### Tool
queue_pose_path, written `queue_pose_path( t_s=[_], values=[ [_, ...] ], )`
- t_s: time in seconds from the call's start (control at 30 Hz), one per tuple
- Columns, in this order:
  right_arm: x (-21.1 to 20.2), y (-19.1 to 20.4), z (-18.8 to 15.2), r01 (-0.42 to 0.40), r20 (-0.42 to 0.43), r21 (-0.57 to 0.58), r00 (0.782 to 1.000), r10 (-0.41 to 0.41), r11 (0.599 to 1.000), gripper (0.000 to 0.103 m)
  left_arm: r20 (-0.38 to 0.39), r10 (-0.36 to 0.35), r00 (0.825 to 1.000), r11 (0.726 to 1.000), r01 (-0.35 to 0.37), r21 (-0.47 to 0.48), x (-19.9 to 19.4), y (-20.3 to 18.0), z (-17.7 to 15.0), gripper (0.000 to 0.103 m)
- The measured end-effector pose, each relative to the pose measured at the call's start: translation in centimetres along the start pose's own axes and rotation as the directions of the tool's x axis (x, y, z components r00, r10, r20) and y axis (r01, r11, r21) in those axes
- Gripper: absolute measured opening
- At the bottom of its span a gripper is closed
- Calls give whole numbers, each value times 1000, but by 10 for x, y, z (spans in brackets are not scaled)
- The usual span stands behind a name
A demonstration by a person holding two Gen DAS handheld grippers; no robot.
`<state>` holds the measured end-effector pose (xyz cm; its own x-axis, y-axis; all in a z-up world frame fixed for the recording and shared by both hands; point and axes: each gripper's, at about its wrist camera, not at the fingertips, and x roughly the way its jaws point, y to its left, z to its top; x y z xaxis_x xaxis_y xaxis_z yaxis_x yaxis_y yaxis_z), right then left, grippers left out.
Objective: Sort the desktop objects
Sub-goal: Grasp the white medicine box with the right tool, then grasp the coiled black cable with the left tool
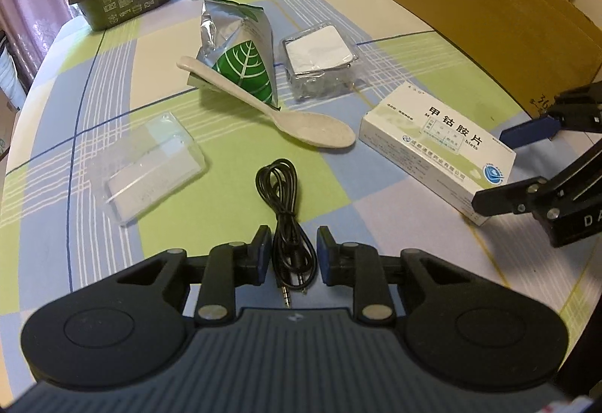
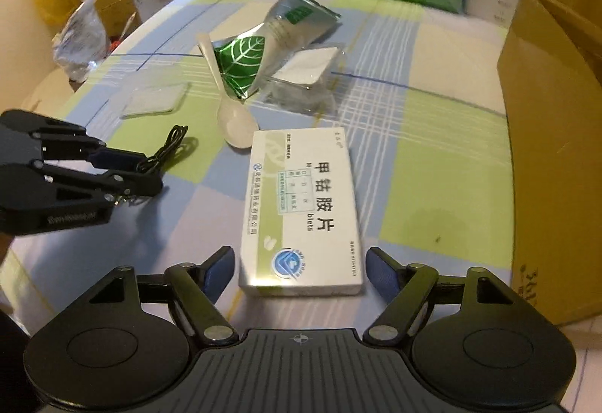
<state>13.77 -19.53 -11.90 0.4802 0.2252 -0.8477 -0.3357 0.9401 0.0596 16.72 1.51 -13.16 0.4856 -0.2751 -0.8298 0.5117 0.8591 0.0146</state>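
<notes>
Grippers both gape: left gripper (image 1: pixel 294 255) straddles the coiled black audio cable (image 1: pixel 285 210) near the table's front edge, right gripper (image 2: pixel 299 272) brackets the white medicine box (image 2: pixel 301 210); each should centre itself before squeezing.

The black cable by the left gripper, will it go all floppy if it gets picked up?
Probably yes. The black cable is thin and lies in loose loops, so it would likely droop and dangle. It looks light. Its plug ends could swing or slip from the left gripper.
</notes>
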Motion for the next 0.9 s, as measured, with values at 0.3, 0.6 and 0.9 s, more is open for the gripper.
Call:
queue_pose_path(
  t_s=[0.3,0.6,0.9],
  values=[
    [23,-2,12,-4,21,-27,1000,4,1000,79,25,-1,1000,999,2,-37,5,6,1,26],
    [33,-2,16,4,53,10,999,-4,1000,79,46,2,999,997,2,-80,10,13,6,25],
    [34,1,12,25,47,-5,999,-25,1000,69,25,17,1000,999,-16,-48,9,6,8,11]
  ],
)
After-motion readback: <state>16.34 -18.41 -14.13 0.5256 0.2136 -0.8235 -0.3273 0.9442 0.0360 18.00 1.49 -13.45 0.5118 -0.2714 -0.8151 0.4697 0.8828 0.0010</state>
